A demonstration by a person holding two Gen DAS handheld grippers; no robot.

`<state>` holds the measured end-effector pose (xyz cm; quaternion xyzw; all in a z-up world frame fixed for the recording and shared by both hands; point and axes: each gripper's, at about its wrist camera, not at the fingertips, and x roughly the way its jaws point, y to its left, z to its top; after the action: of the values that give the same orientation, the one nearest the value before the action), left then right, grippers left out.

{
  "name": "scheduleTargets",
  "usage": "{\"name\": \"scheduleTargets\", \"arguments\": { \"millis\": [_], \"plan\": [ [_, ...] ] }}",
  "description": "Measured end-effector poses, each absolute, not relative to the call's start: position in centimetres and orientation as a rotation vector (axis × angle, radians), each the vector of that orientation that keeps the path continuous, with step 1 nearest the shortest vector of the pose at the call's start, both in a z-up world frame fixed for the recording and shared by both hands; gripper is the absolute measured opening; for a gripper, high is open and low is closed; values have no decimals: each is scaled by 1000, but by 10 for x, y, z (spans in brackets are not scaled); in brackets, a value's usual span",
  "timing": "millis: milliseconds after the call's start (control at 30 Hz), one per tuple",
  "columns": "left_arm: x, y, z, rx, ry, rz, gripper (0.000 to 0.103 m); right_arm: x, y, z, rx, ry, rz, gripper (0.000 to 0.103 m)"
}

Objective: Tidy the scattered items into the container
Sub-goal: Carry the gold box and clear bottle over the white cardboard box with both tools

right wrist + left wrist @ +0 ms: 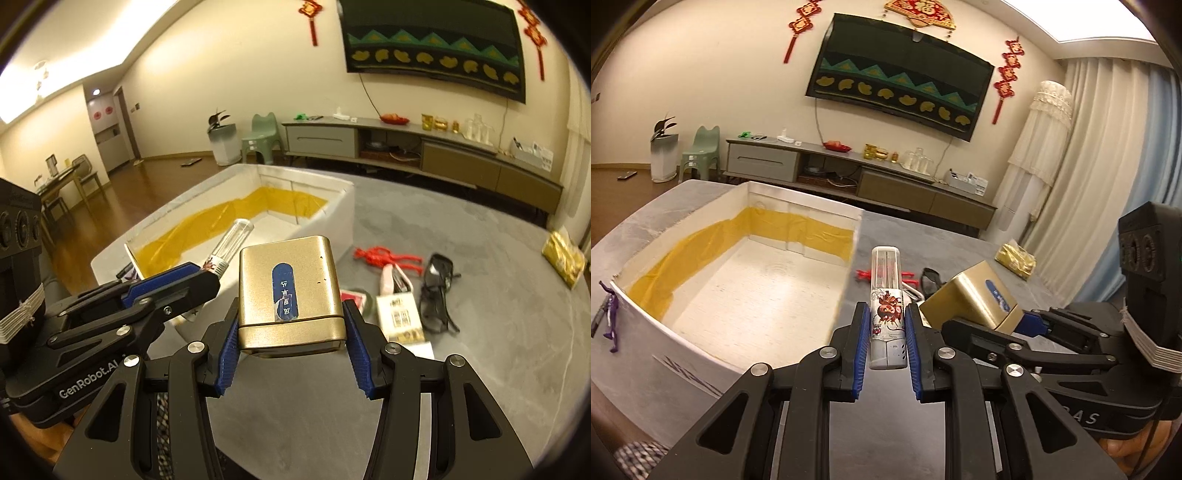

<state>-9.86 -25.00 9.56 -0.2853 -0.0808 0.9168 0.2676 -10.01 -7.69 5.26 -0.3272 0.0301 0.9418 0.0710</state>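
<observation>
Clear-capped tube (887,308) with red cartoon print: clamped upright between the blue pads of the left gripper (887,321), lower body between the fingertips, clear upper half projecting beyond them. Positioned just to the right of the white container (646,354), above the grey table surface (960,243). Seen from the right wrist view as tube (232,245) tilted toward the container's near corner, held by the left gripper (192,275).

Gold tin (290,291) with blue oval label: gripped at its lower sides by the right gripper (291,332), jaws set wide to span the tin's width, both blue pads touching the metal. Tin raised off the table, beside the tube and nearer the loose items. In the left wrist view, tin (975,299) and right gripper (1030,323) close on the right, fingertips partly hidden behind the tin.

Container (343,218): open-topped white box, yellow tape (229,214) along the inner walls, interior bare as far as visible.

Remaining on the table, right of the container: red figure (384,256), dark glasses (437,291), white packet (399,319) with gold print, small pink-white object (388,278) of uncertain kind, red-and-green item (354,297) partly hidden behind the tin, gold foil bag (563,258) well apart near the far edge.

Purple cord (611,321) hanging on the container's near outer wall.
</observation>
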Motion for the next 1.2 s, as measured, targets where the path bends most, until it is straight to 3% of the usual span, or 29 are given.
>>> {"name": "scheduleTargets", "arguments": {
  "millis": [767, 1200],
  "plan": [
    [-196, -310, 115, -948, -217, 2516, 20, -209, -84, 78, -1071, 23, 2857, 54],
    [-266, -304, 105, -1174, -248, 2419, 20, -278, -61, 55, -1276, 26, 2813, 54]
  ]
}}
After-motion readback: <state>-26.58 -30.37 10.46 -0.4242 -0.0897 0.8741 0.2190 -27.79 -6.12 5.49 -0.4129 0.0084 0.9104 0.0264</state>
